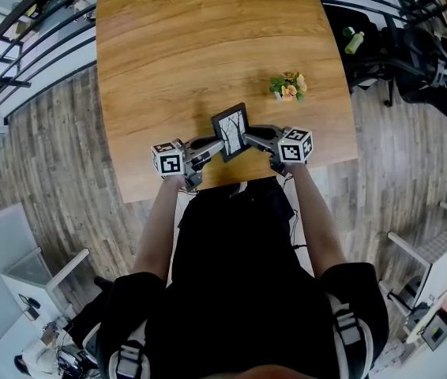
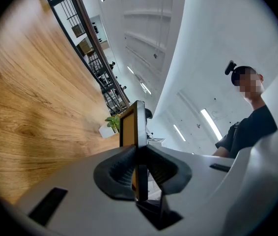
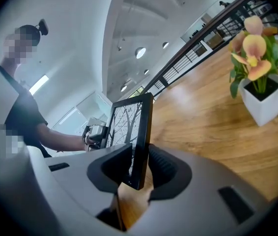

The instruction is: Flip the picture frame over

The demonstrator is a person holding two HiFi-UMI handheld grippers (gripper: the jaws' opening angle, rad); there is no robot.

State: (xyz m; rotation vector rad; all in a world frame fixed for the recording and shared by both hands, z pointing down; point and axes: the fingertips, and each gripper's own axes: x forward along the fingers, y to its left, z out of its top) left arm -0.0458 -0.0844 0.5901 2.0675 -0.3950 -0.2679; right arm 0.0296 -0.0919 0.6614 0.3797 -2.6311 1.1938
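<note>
Evidently left gripper point(image 2: 138, 165) and right gripper point(image 3: 140, 165) are pinching the picture frame point(image 1: 231, 133) edgewise between their jaws; probably light, stiff, breakable.

Black short-sleeved top point(image 1: 239, 275); grey left gripper point(image 1: 217, 144) and right gripper point(image 1: 249, 136), pads point(image 2: 117, 168) seemingly black, carry white marker cubes point(image 1: 168, 158).

picture frame point(image 1: 231, 130): 1 | flowerpot point(image 1: 289, 88): 1 | table point(image 1: 176, 46): 1 | left tongs point(image 2: 138, 152) + right tongs point(image 3: 138, 154): 2
</note>
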